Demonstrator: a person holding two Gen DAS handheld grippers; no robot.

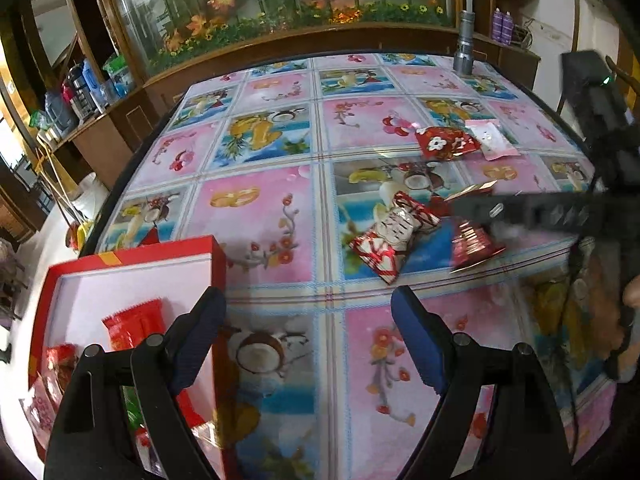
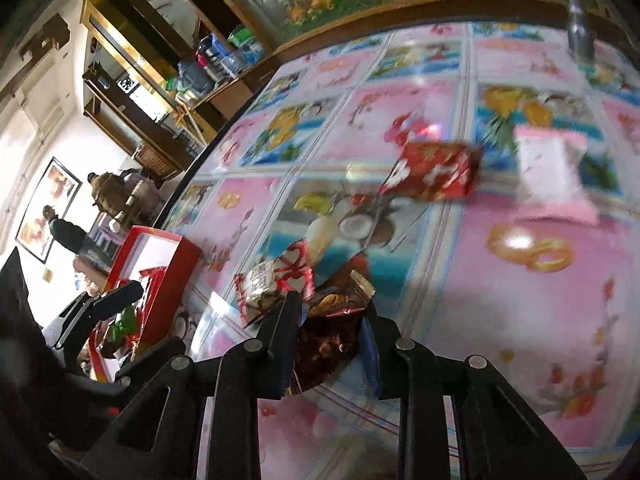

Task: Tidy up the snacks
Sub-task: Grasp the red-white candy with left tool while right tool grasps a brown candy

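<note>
My right gripper [image 2: 332, 309] is shut on a dark red foil snack packet [image 2: 330, 340], held just above the table. The left wrist view shows that packet [image 1: 476, 246] hanging under the blurred right gripper [image 1: 474, 220]. A red-and-white heart packet [image 1: 394, 234] [image 2: 276, 280] lies beside it on the cloth. Farther back lie a red flower-print packet [image 1: 446, 142] [image 2: 436, 172] and a pink-and-white packet [image 1: 494, 138] [image 2: 552, 172]. My left gripper [image 1: 310, 320] stands open with nothing in it, next to the red box [image 1: 216, 256] [image 2: 180, 276], which holds several snacks, among them a red packet [image 1: 134, 324].
The round table [image 1: 256, 216] wears a glossy pink and blue fruit-print cloth. A grey metal cylinder [image 1: 464, 52] stands at its far edge. Behind it runs a wooden cabinet with a flower display [image 1: 280, 8]. Bottles crowd a shelf [image 1: 84, 92] at the left. The red box overhangs the table's left edge.
</note>
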